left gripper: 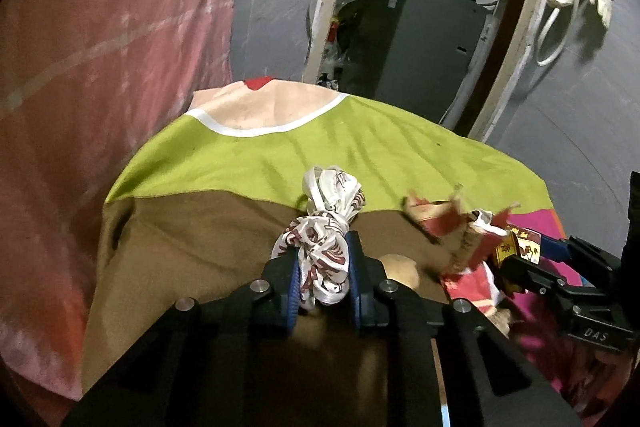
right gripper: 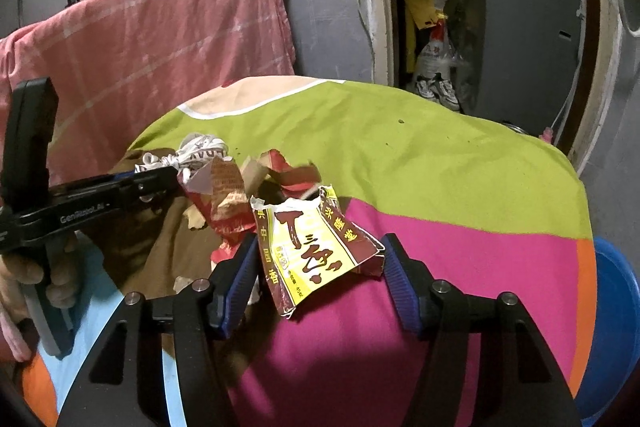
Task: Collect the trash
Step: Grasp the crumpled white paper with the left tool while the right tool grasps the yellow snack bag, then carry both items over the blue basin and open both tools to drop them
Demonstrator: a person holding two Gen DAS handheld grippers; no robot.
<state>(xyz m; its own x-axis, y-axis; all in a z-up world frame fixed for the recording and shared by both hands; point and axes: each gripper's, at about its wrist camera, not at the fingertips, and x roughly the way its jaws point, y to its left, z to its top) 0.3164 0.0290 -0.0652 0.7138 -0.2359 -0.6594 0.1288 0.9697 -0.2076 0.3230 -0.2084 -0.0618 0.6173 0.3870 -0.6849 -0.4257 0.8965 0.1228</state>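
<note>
Your left hand-held gripper (left gripper: 323,269) was clamped on a knotted white plastic bag with red print (left gripper: 326,227), light, soft and slippery. Your right hand-held gripper (right gripper: 318,263) stood wide around a torn yellow-and-maroon paper packet (right gripper: 312,247) on the cloth-covered bed (right gripper: 440,163); it was flimsy, best pinched mid-body. Crumpled red wrappers (right gripper: 228,199) at 11 o'clock overlapped, so I could not count them.

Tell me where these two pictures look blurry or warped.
Left wrist view: the torn red wrappers are motion-smeared, while the knotted printed bag is sharp; fisheye bends the door frame. Right wrist view: the yellow snack packet reads crisply; the edges are dark and curved.
</note>
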